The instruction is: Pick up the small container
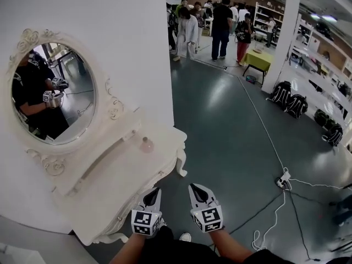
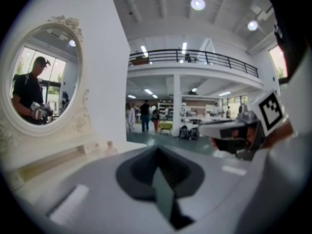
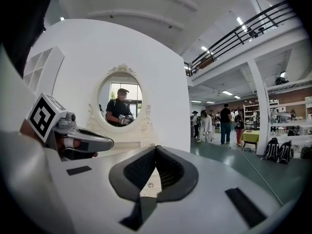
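Note:
The small container (image 1: 147,144) is a pale pinkish jar with a round top. It stands on the white dressing table (image 1: 118,188), near its far right corner below the oval mirror (image 1: 53,94). In the left gripper view the container (image 2: 110,148) shows small and blurred, ahead and to the left of the jaws. My left gripper (image 1: 152,194) hangs over the table's front right edge, shut and holding nothing. My right gripper (image 1: 199,191) is beside it over the floor, also shut and holding nothing. Both are well short of the container.
A white wall panel (image 1: 110,32) rises behind the table. The dark green floor (image 1: 231,125) stretches to the right, with cables and a power strip (image 1: 283,181) lying on it. Further back are black bags (image 1: 290,99) by a pillar, a yellow table (image 1: 258,59) and several people.

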`<state>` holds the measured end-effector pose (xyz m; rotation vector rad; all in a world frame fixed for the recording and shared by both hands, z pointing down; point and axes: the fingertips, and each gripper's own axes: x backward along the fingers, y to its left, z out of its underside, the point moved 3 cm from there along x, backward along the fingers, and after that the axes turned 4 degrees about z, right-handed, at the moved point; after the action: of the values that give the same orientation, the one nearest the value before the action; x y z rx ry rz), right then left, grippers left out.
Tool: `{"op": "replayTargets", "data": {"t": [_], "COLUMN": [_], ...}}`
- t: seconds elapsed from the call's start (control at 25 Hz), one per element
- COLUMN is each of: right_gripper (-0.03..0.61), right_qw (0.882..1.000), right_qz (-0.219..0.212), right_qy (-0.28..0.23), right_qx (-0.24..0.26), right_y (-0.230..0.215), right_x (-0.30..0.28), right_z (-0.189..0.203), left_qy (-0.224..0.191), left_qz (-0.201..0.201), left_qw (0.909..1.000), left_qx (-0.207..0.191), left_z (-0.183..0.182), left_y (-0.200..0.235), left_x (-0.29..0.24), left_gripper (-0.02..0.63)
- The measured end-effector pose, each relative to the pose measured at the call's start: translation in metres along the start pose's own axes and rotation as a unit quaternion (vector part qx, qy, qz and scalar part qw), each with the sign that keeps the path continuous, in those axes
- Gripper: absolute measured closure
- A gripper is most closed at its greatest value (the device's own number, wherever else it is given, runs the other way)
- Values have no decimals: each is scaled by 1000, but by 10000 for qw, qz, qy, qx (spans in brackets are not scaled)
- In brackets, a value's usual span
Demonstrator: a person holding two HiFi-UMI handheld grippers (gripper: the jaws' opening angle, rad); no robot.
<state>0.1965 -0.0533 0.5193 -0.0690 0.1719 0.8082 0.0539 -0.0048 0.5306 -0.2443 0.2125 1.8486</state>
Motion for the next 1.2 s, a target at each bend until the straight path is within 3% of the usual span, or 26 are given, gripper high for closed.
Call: {"op": "replayTargets", "data": {"t": [0.76,1.2], "right_gripper": [574,574], "right_qw": [9982,9972], "right_qz": [-330,-362], "right_qy": [68,63], "right_qx": [493,654], "right_y": [48,58], "right_x": [-161,-216], "right_z": [-51,-64], "left_qy": [-137,-397], "left_qz": [-360,-477], "left_qw": [9981,9967], "left_qx": [490,520], "left_z": [-6,-20], "left_y": [160,216], "left_x": [-36,-47], "left_gripper": [607,607]}}
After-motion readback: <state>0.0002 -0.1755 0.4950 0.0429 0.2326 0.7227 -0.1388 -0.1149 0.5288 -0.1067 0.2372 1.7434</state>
